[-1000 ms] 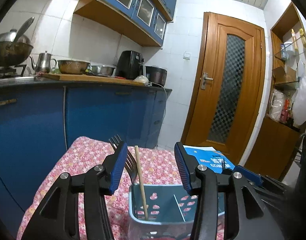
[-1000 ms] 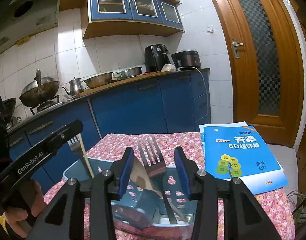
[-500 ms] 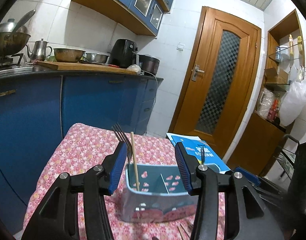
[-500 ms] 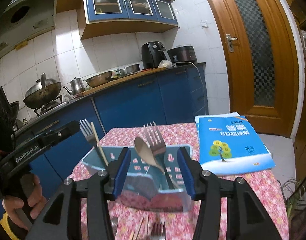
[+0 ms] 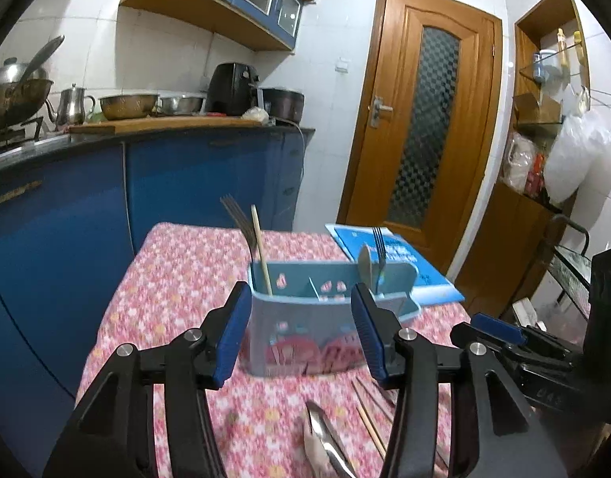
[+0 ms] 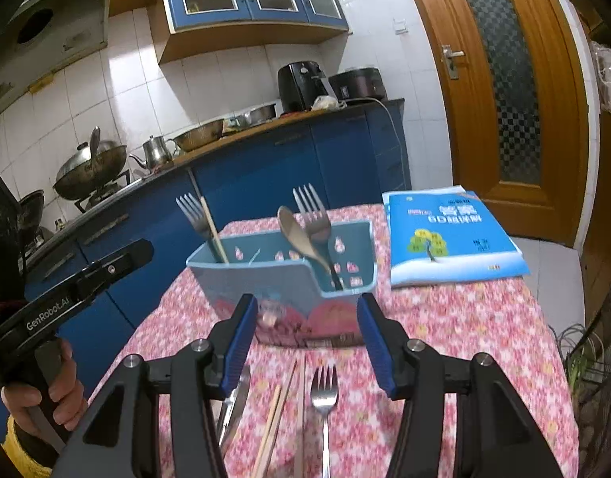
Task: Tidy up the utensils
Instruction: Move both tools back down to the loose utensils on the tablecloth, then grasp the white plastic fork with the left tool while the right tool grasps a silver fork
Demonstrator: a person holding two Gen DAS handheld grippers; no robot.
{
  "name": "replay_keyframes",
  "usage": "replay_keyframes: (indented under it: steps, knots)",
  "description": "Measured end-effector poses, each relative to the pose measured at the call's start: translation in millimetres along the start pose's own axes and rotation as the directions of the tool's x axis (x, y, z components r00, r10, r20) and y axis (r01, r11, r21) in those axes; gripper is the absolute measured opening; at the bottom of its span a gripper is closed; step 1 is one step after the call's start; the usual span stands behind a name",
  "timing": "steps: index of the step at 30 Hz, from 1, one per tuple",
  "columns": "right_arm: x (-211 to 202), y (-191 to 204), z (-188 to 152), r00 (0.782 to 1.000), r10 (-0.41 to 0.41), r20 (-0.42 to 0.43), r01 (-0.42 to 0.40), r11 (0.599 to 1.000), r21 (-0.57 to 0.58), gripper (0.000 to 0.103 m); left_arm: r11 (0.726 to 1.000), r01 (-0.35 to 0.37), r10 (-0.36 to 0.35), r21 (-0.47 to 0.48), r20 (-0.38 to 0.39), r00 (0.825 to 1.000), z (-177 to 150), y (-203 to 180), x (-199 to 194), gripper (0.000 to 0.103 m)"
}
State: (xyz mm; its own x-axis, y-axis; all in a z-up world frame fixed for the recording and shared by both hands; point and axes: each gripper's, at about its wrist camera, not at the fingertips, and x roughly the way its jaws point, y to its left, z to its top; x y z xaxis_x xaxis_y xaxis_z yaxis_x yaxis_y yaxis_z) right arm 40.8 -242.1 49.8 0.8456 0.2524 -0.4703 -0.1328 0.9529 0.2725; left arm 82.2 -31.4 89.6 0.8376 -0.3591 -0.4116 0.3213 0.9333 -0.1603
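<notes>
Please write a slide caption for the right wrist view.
Open right gripper faces a blue utensil holder; a fork lies below.

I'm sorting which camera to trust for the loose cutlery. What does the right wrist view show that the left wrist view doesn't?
Only the right wrist view shows a loose fork on the cloth and the hand holding the left gripper. Only the left wrist view shows a loose spoon and the wall shelves. Both show the blue utensil holder, loose chopsticks and blue booklet.
</notes>
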Motion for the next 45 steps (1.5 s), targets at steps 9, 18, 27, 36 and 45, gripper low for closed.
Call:
replay_keyframes:
  steps: [9, 18, 27, 36, 45]
  knots:
    - [-6, -8, -26, 0.998, -0.016, -0.061, 0.019, 0.999, 0.051, 0.056, 1.0, -0.009, 0.01, 0.017, -0.104, 0.995, -29, -1, -4, 0.053]
    - [-3, -19, -45, 0.991, -0.033, -0.128, 0.043, 0.996, 0.077, 0.056, 0.998, -0.057, 0.056, 0.003, -0.217, 0.975, -53, 7, 11, 0.053]
    - [1, -29, -59, 0.985, -0.028, -0.168, 0.047, 0.993, 0.112, 0.057, 0.997, -0.073, 0.073, 0.011, -0.324, 0.943, -75, 9, 28, 0.053]
    - [6, -35, -66, 0.981, -0.023, -0.191, 0.049, 0.99, 0.129, 0.057, 0.999, -0.042, 0.035, -0.008, -0.406, 0.913, -91, 8, 42, 0.053]
    - [8, -38, -68, 0.98, -0.018, -0.199, 0.047, 0.989, 0.14, 0.057, 1.0, -0.012, 0.012, 0.001, -0.44, 0.898, -102, 1, 49, 0.044]
